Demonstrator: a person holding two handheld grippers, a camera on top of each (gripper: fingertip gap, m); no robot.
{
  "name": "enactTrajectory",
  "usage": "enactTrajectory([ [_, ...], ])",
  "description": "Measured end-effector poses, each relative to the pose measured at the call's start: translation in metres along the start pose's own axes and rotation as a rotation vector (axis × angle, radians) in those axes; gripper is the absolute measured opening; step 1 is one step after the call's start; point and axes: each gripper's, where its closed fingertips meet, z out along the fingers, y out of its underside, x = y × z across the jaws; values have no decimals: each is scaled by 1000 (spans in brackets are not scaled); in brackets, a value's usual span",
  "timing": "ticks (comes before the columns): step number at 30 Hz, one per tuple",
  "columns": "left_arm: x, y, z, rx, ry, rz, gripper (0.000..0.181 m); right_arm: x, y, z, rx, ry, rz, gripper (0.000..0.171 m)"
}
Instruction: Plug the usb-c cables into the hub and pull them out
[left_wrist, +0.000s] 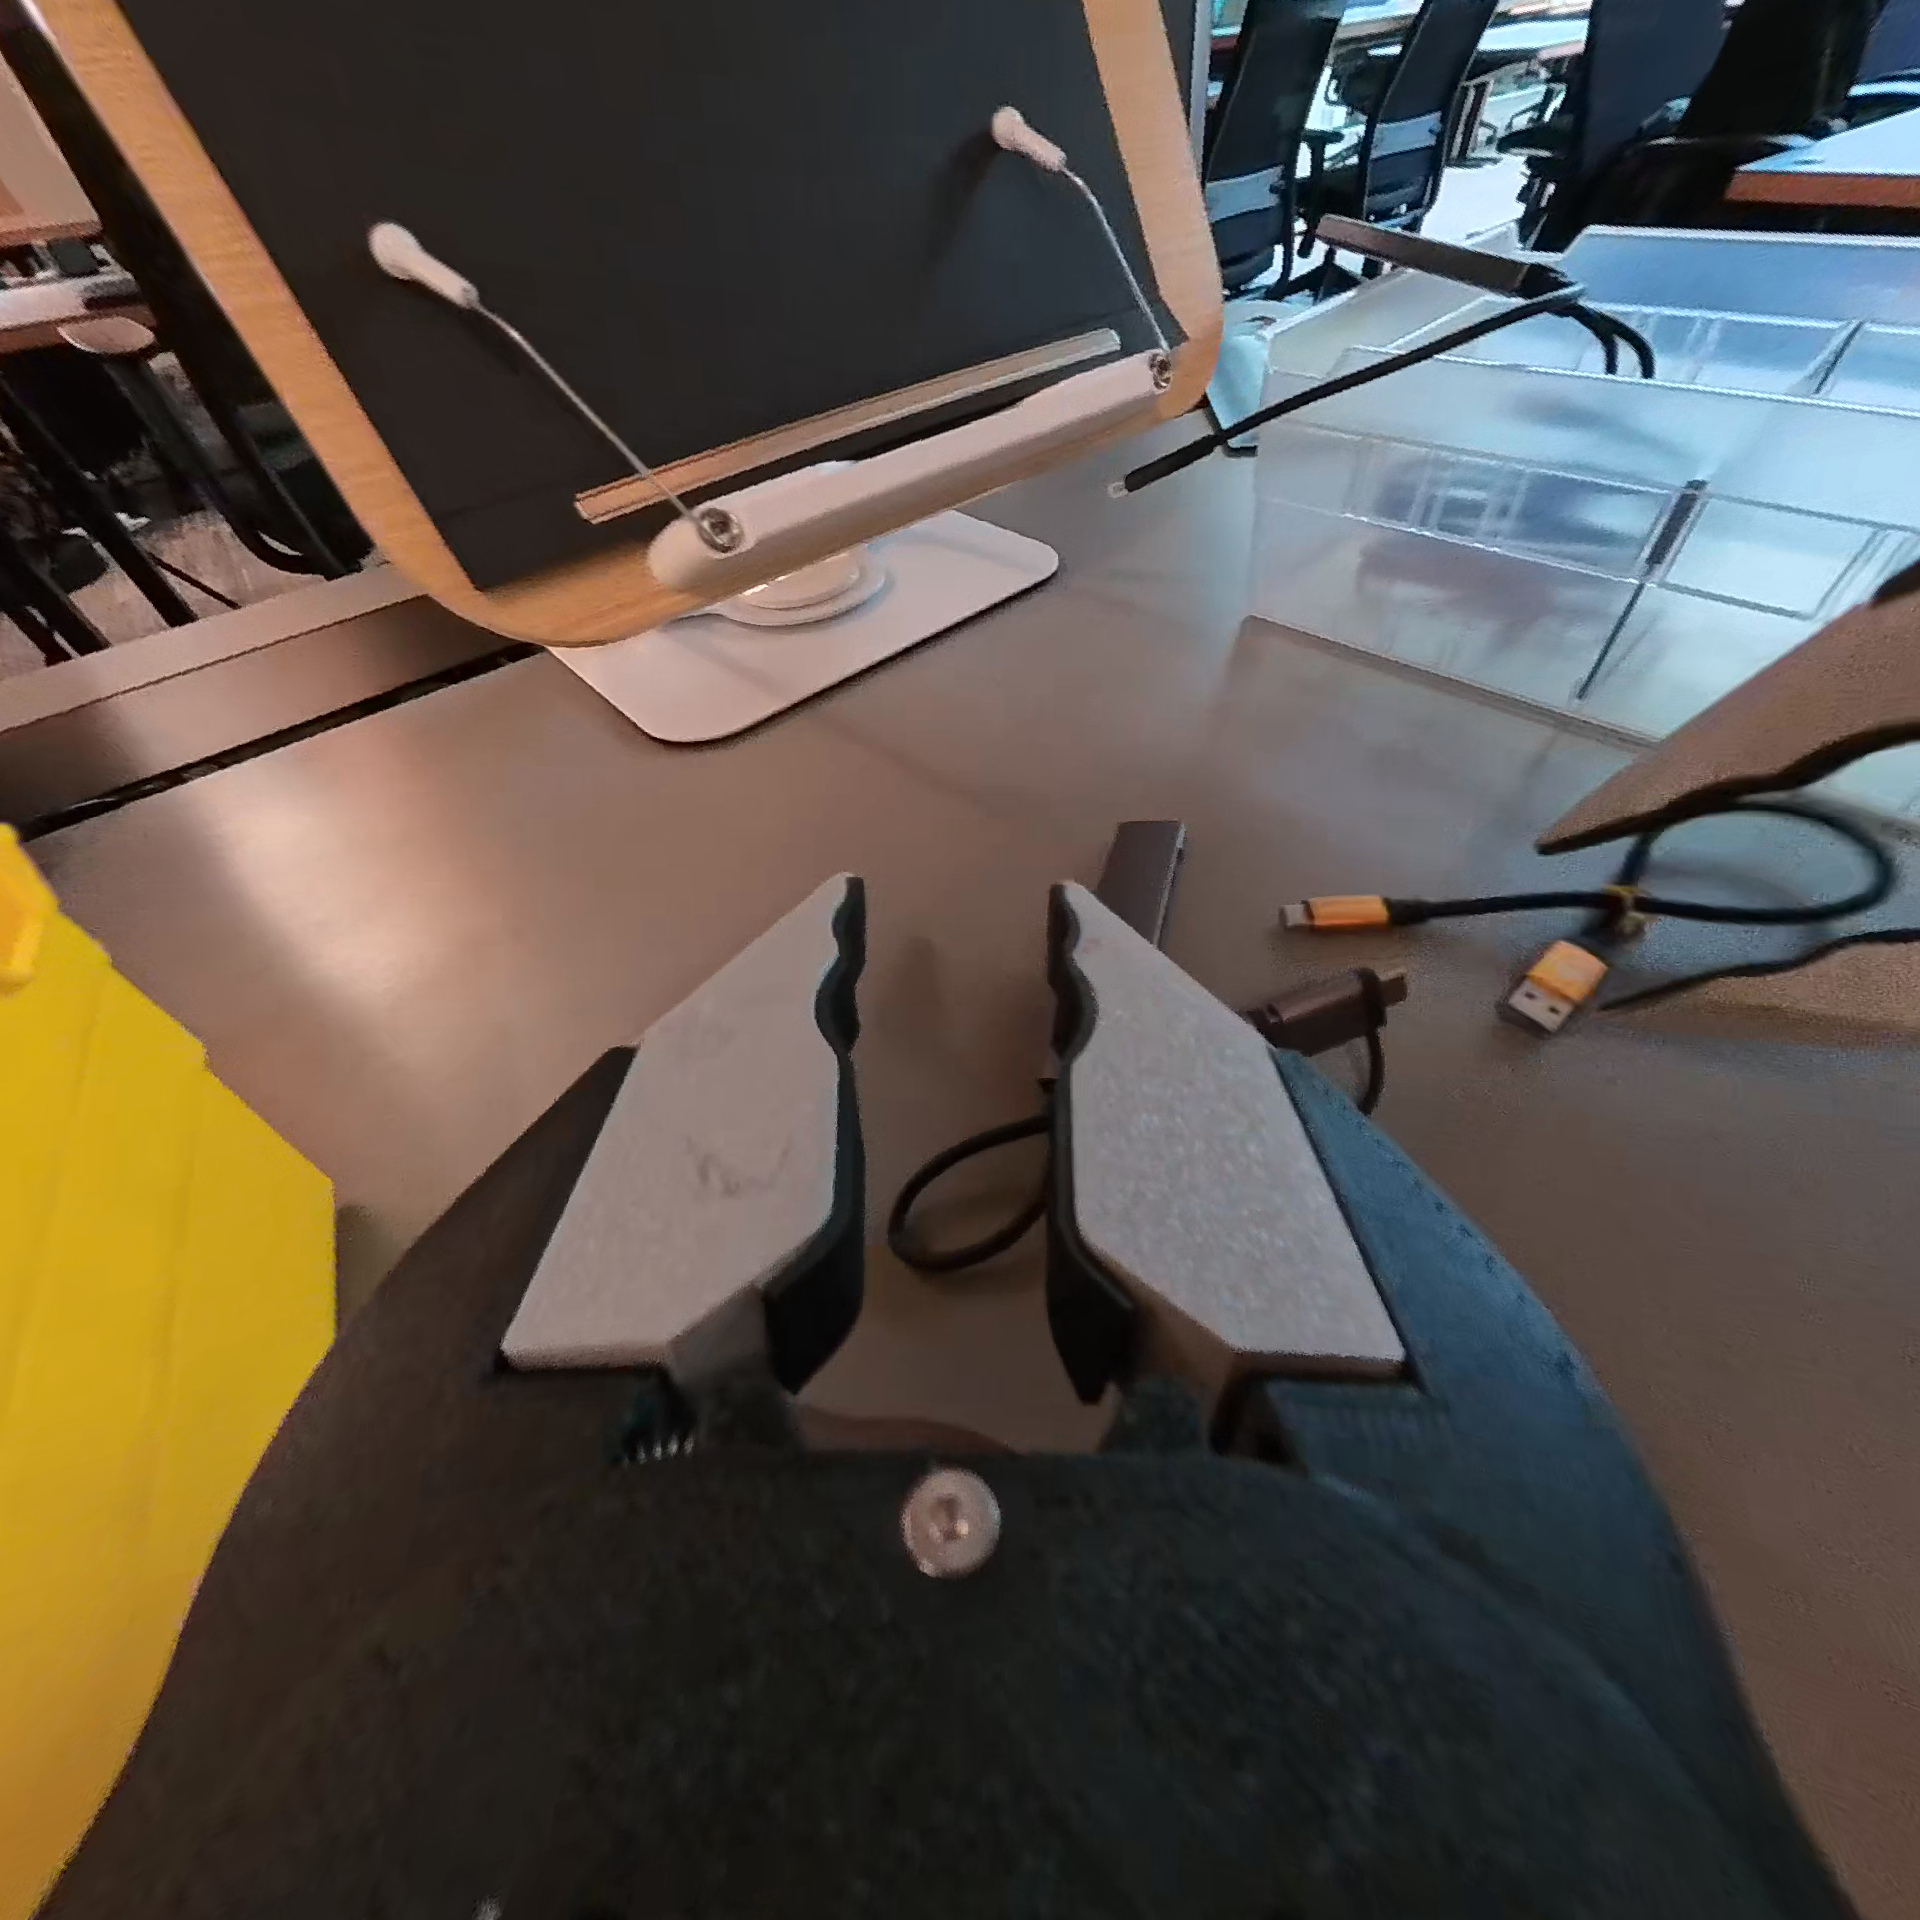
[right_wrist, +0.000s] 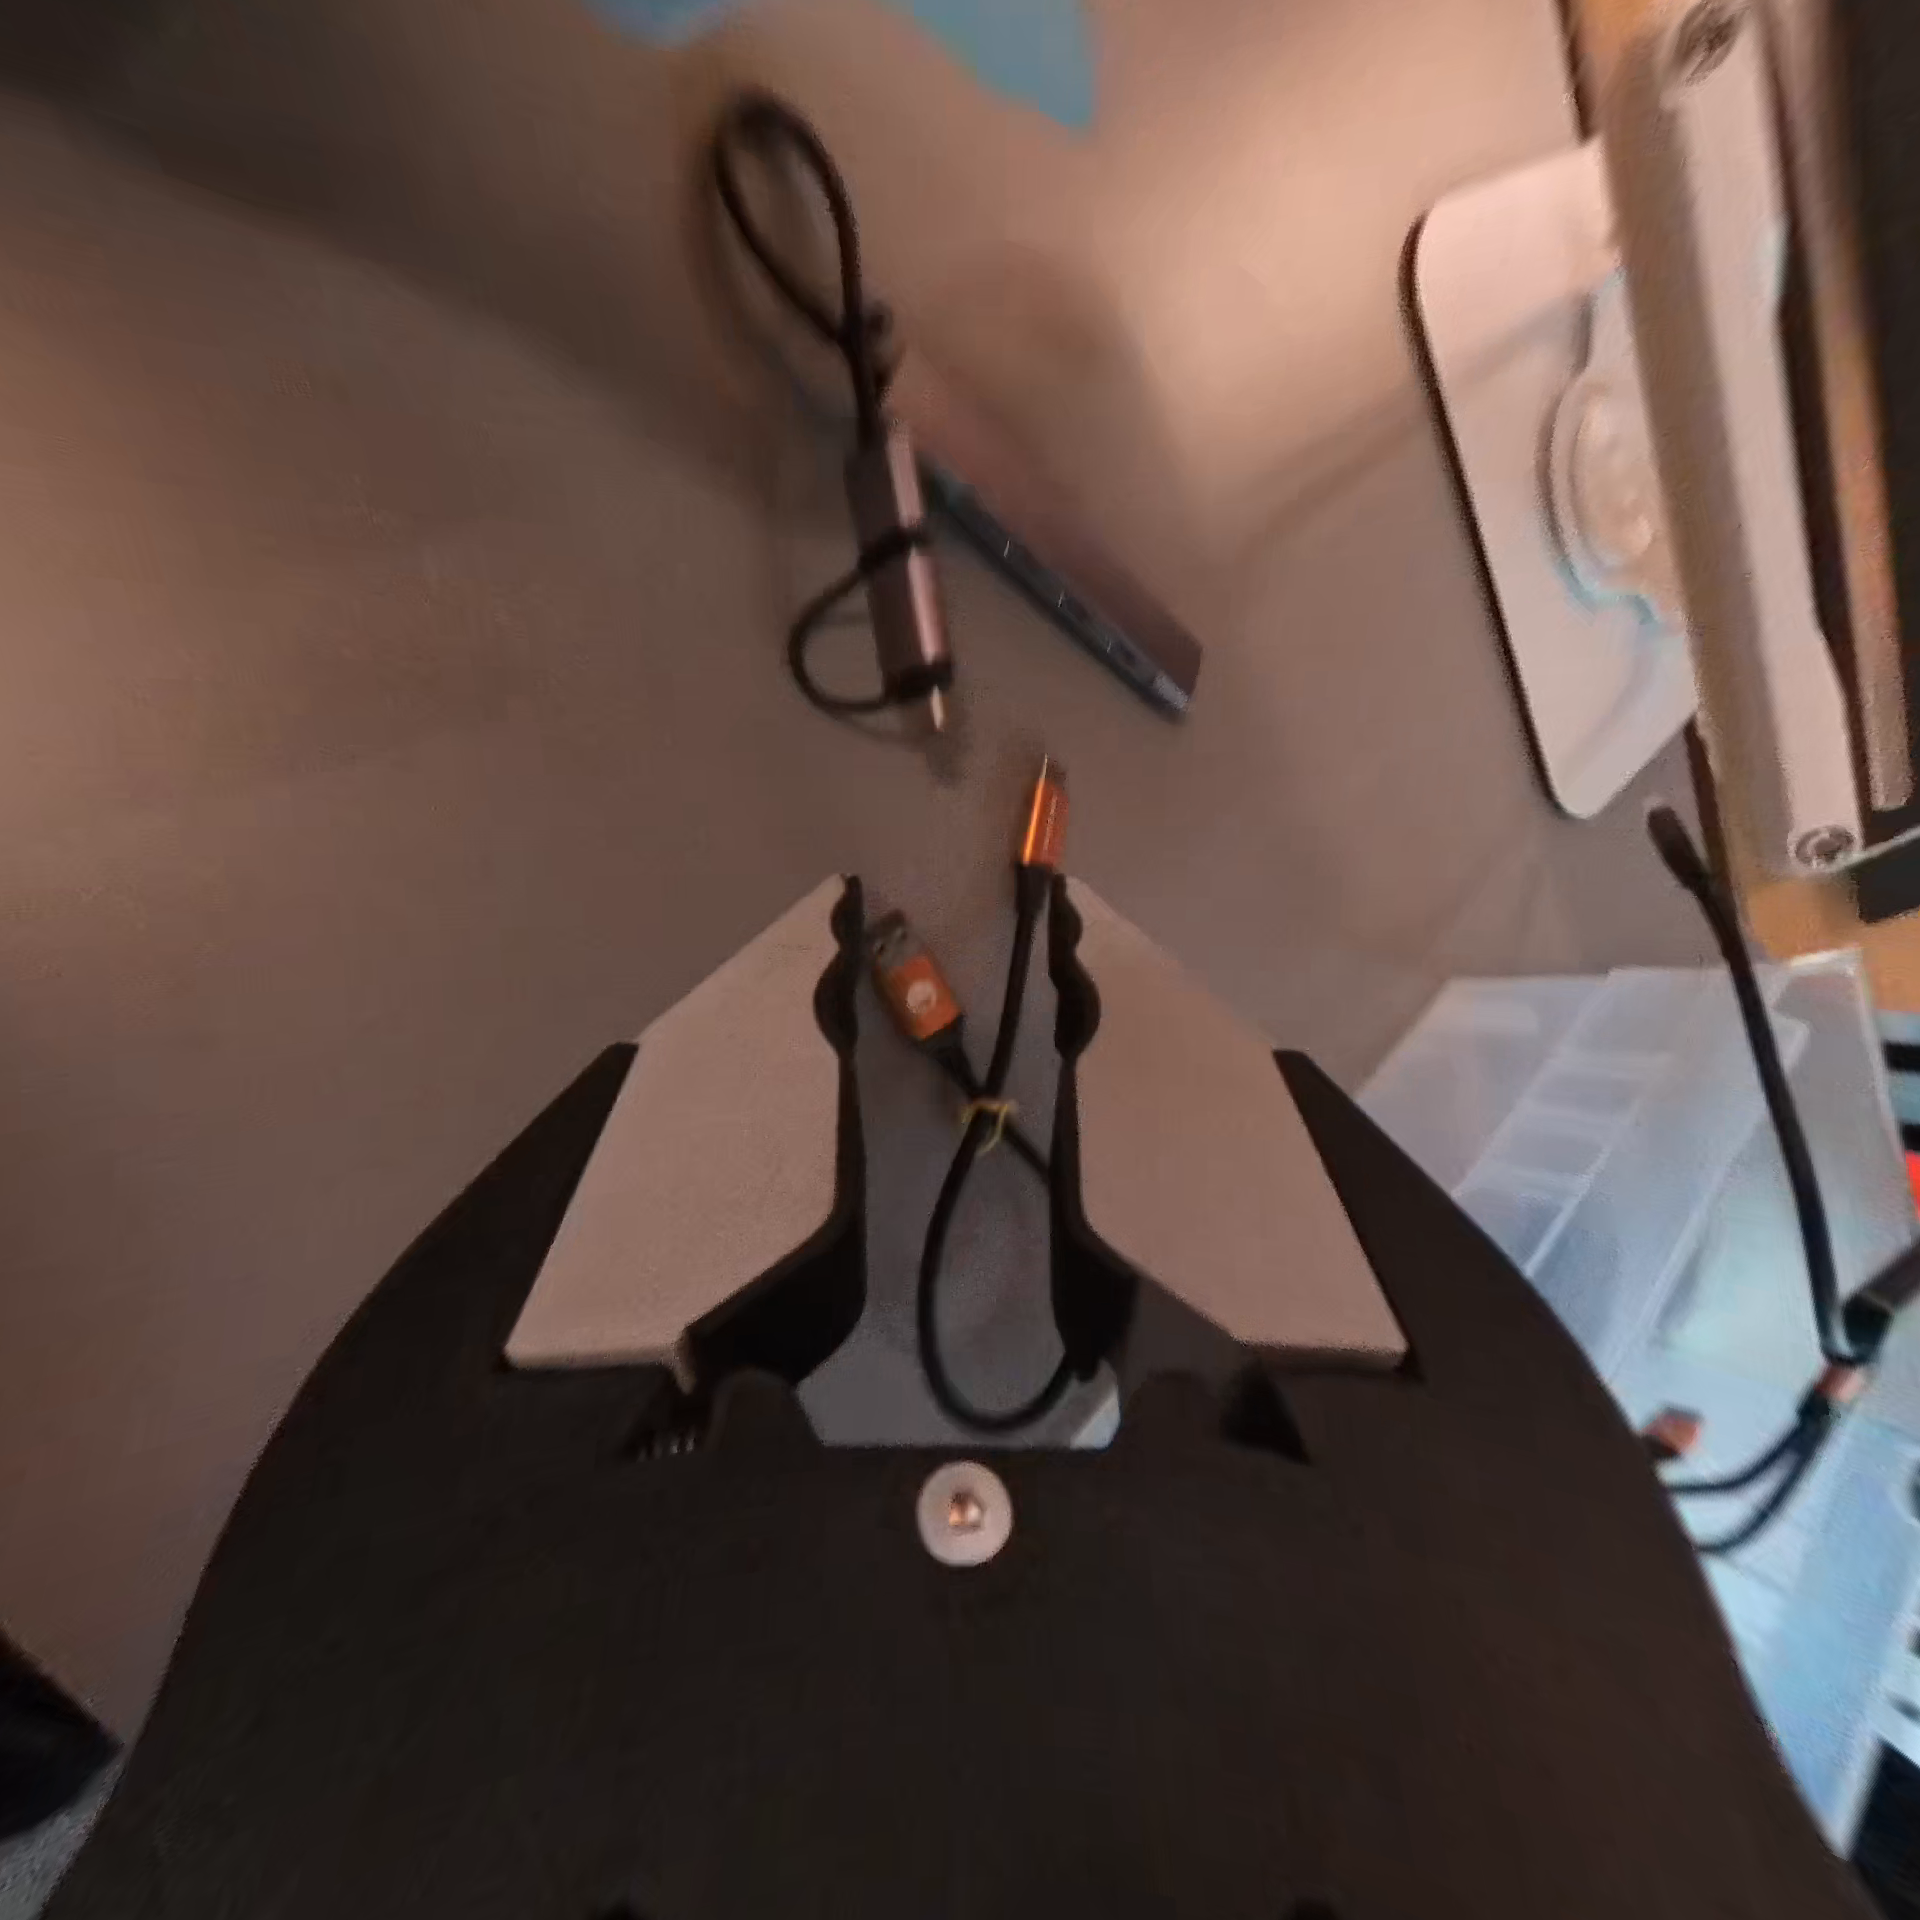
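On the grey worktop (left_wrist: 520, 935), just beyond the right fingertip of the left tongs (left_wrist: 954, 899), lies the dark hub (left_wrist: 1143, 868), half hidden behind that finger. Both fingers of the left tongs stand apart, gripping nothing, with bare worktop and a loop of the hub's black lead (left_wrist: 961, 1205) between them. To the right of the hub rests its grey plug (left_wrist: 1330, 1000), and further right the orange-ended cable (left_wrist: 1662, 909) with its USB-C plug (left_wrist: 1340, 912) pointing back toward the hub. Behind the hub stands a wood-framed board (left_wrist: 727, 260) on a white base (left_wrist: 831, 644).

In the right wrist view the right tongs (right_wrist: 954, 894) are also spread, empty, hovering over the orange-ended cable (right_wrist: 971, 1247); its USB-C plug (right_wrist: 1044, 821) sits just past the right fingertip, pointing toward the hub (right_wrist: 1081, 603), apart from it. A clear plastic organiser (right_wrist: 1558, 1195) sits far right of the hub.
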Motion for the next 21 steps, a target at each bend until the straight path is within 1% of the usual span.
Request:
enactTrajectory([
  [2, -3, -1, 0, 8, -14, 5, 32, 9, -21, -8, 95, -49, 60, 35],
  [4, -3, -1, 1, 5, -21, 21, 32, 25, -36, -8, 138, -74, 124, 40],
  [6, -1, -1, 2, -1, -30, 56, 32, 36, -41, 3, 98, -76, 133, 52],
  [7, -1, -1, 2, -1, -42, 82, 32, 40, -42, 12, 65, -62, 104, 53],
  [9, -4, -2, 1, -1, -78, 143, 32, 43, -40, 33, -10, -12, 3, 50],
  [11, -6, -2, 0, 0, -100, 178, 31, 41, -37, 52, -72, 18, -107, 50],
  [13, -6, 0, 1, -6, -94, 174, 31, 34, -38, 65, -78, -5, -198, 37],
  [15, -3, 2, 3, -19, -70, 153, 31, 28, -43, 74, -39, -54, -278, 30],
  [17, -1, 3, 5, -31, -53, 137, 31, 20, -52, 82, 8, -149, -338, 16],
  [19, -1, 3, 5, -32, -54, 122, 31, 16, -61, 87, 36, -221, -363, 18],
  [21, -3, 4, 4, -33, -59, 114, 31, 15, -66, 89, 11, -280, -367, 19],
])
